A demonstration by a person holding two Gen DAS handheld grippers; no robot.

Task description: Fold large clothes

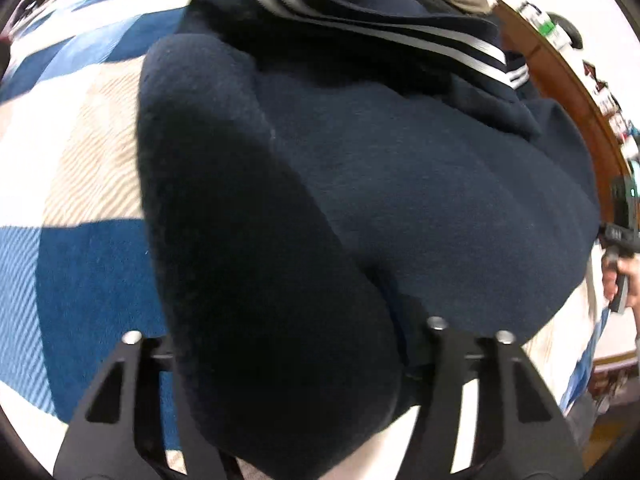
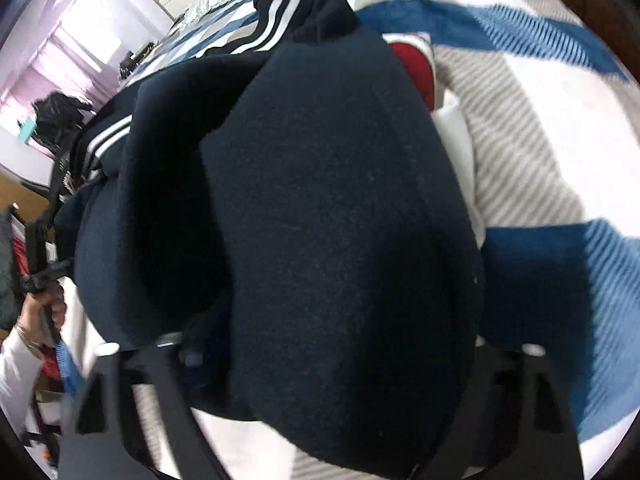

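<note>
- No readable text, label, brand or number anywhere in either wrist view.
- Small items at the right edge of the left view: too blurred to read.

Your garment (image 1: 360, 200) is dark navy throughout, with paired white stripes (image 1: 360, 28) along one band; the right wrist view shows the same white stripes (image 2: 276, 20) on navy. The bedcover (image 1: 80, 160) under it carries a block pattern: deep blue, white and cream-beige squares, several of them finely ribbed with pale lines. You have a red patch (image 2: 414, 64) with a white border showing beside the navy cloth. Both tools' fingers (image 1: 108, 400) are black.
</note>
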